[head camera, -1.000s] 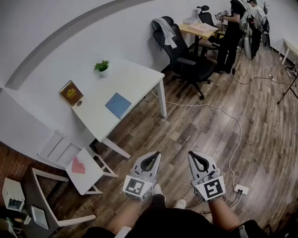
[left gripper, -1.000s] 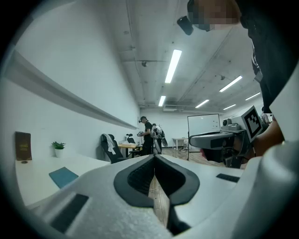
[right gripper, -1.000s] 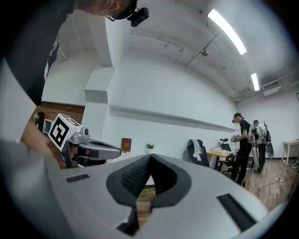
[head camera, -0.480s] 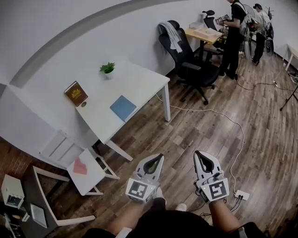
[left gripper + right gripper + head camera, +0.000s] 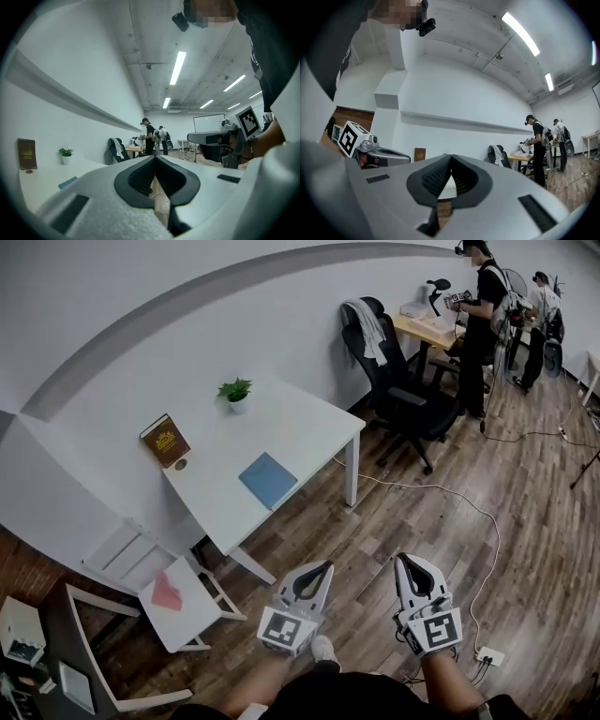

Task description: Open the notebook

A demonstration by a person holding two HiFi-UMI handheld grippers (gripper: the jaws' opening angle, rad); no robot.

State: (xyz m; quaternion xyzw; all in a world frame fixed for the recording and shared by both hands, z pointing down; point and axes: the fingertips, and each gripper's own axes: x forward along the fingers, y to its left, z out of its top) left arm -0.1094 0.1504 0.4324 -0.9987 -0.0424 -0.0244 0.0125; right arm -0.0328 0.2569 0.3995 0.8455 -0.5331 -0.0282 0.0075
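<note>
While both grippers sit low in the frame over the wood floor, no part of the task has begun.

Left gripper [image 5: 323, 568]: jaws pressed together, nothing between them. Right gripper [image 5: 408, 563]: the same, tips meeting, empty. Both point level toward the white table [image 5: 300, 418] at upper centre and are well apart from it. They are probably held closed because nothing is in reach yet.

The blue notebook [image 5: 268, 479] lies flat and closed near the table's front edge and is the likely target. A brown book [image 5: 165, 441] stands against the wall at the table's left end. A potted plant [image 5: 235, 390] sits further right.

Judgement: approach phase. The next move calls for spread jaws, with one gripper steadying the notebook while the other lifts the cover's free edge.
</note>
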